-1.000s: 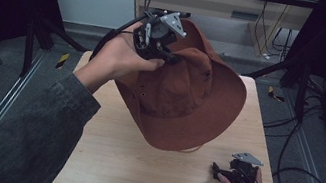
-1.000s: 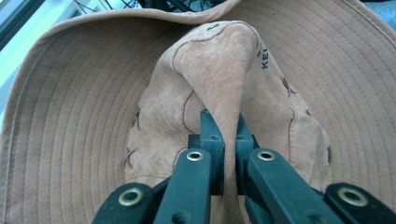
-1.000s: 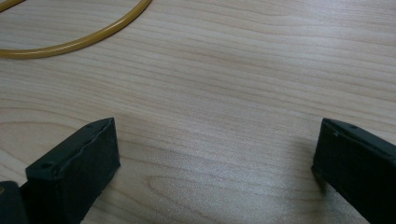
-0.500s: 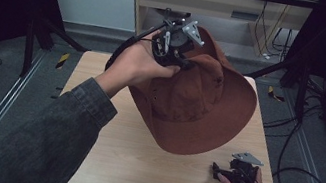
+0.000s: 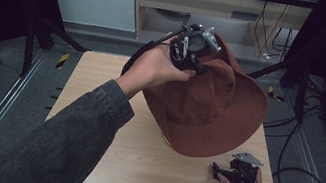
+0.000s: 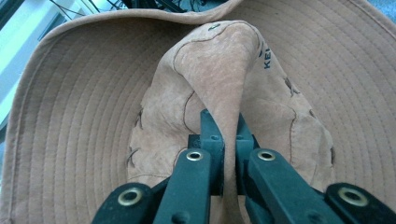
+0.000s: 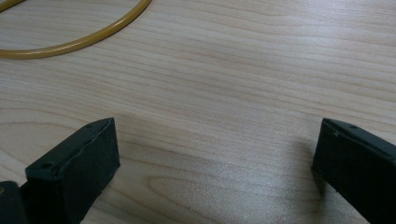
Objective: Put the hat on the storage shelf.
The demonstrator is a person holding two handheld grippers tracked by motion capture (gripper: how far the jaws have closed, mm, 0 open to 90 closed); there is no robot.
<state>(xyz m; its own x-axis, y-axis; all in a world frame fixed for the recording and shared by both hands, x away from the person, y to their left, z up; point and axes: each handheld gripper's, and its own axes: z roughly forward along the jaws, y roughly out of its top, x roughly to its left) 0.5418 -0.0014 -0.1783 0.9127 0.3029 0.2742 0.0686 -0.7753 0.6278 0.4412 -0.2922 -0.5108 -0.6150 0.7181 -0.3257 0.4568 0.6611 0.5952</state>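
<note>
I have the left gripper point(image 5: 192, 58) raised over the far part of the bench point(image 5: 100, 90), and its jaws are pinched tight on a fold of the brown hat point(image 5: 217, 116). In the left gripper view the two black jaws close on a ridge of the hat point(image 6: 219, 79) crown's suede-like cloth, with only the thickness of that fold between them. The stitched rings of the brim spread around the crown on all sides there, so I am looking into the top of the hat with the brim flaring away behind it.

From the high view, the hat hangs tilted from that grip, crown toward the gripper and brim sloping down toward the near right part of the bench. The lowest edge of the brim looks close to the bench, but I cannot tell whether it touches. My left hand point(image 5: 155, 67) wraps the gripper body just left of the hat, and the dark sleeve point(image 5: 78, 127) runs back from it to the near left.

The right gripper point(image 5: 232, 175) sits low on the bench, just beyond the near edge of the brim and apart from the hat. Its jaws stand wide open with nothing between them; in the right gripper view I see bare wood grain of the bench point(image 7: 210, 93) there, and a thin yellow ring point(image 7: 79, 39) lying flat on the wood farther from the jaws.
</note>
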